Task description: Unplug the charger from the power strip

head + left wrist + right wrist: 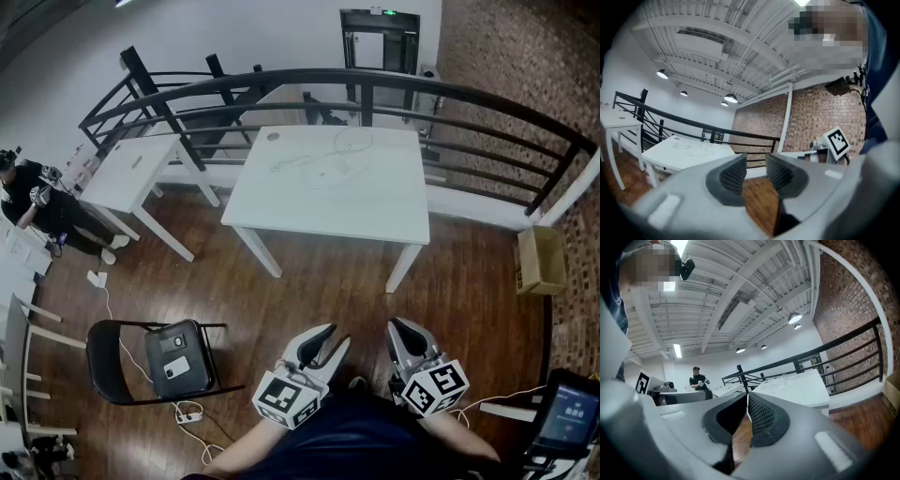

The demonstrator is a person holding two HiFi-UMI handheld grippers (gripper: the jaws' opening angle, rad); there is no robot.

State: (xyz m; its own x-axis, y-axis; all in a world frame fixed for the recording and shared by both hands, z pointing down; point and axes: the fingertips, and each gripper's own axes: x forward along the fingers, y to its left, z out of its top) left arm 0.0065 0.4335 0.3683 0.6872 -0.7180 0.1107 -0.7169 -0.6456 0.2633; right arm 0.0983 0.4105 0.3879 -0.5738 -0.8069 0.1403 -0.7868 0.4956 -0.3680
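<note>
No legible text (the screen [570, 417] is too blurred).

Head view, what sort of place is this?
Probably a loft-style workshop or lab on a mezzanine: a bare brick wall, a black railing along the edge, and plain white tables on a wood floor.

A white bench [375, 202] stands on a wooden floor [328, 291] before a black railing [367, 101]; a dark case [197, 361] lies on a folding chair [108, 361]; a cardboard box [541, 261] sits nearby.
</note>
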